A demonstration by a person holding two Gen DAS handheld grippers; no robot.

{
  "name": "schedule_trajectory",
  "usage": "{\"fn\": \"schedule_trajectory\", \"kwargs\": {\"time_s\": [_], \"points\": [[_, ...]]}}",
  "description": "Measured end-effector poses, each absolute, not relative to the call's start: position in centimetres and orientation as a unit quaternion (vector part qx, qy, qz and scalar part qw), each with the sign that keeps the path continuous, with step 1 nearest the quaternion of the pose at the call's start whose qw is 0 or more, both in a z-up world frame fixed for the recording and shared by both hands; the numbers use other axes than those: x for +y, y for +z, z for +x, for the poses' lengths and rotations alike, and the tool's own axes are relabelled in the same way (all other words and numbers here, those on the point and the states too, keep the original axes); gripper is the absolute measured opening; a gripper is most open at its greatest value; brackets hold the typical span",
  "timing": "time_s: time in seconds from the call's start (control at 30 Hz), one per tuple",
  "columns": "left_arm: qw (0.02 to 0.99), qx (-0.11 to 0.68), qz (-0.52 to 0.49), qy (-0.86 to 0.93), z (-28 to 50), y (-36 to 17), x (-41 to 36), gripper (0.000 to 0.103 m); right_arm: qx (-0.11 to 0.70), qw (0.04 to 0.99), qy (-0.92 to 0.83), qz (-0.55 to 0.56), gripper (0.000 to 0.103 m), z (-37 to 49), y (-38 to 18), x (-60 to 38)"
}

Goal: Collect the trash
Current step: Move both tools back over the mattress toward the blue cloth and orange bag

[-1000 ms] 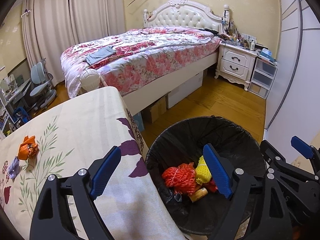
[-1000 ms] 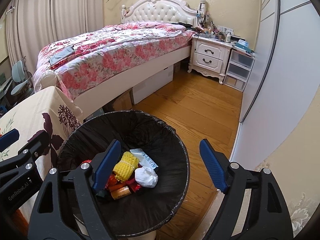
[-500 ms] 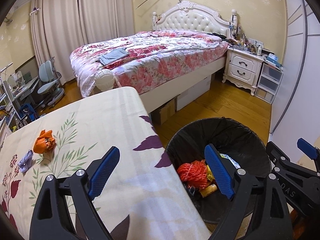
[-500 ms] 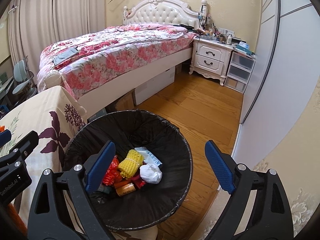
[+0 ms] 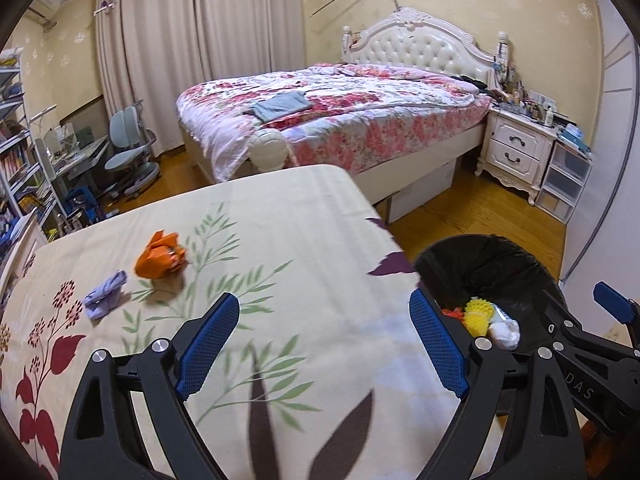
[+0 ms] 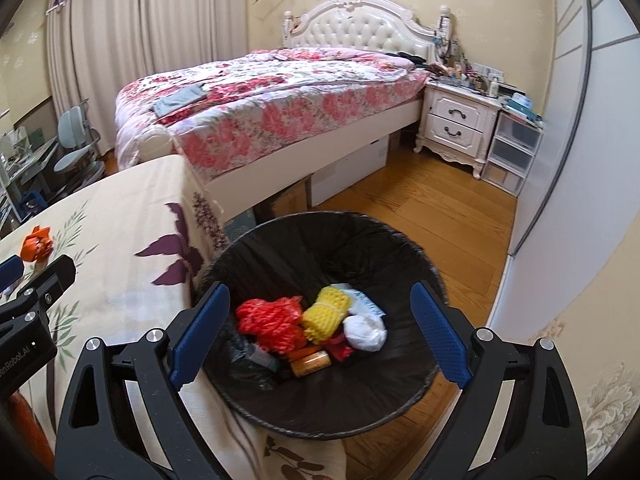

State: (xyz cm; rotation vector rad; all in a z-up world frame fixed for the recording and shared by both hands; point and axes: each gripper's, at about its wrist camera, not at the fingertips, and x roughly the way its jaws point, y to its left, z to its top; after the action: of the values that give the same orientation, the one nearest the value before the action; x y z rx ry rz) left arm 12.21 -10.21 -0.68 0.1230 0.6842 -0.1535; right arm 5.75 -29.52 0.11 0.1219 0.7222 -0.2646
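Both views swung from bin toward table; right gripper reads "DAS".

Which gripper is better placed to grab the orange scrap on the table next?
Left. The left gripper hangs open over the table, facing the orange scrap. The right gripper hangs open over the trash bin, further away.

L cam over table, R over bin; both share bed, maybe.

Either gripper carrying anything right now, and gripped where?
Nothing held. The left gripper and right gripper both have open, empty jaws.
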Motion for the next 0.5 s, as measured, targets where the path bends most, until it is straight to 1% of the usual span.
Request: {"fn": "schedule_trajectory", "kwargs": {"time_s": [0.5], "points": [[0.938, 0.344, 0.036, 0.005, 11.7, -1.3, -0.2, 0.087, 0.36, 0.932, -0.045, 0.021, 0.09, 7.8, 0.6, -21.0]]}}
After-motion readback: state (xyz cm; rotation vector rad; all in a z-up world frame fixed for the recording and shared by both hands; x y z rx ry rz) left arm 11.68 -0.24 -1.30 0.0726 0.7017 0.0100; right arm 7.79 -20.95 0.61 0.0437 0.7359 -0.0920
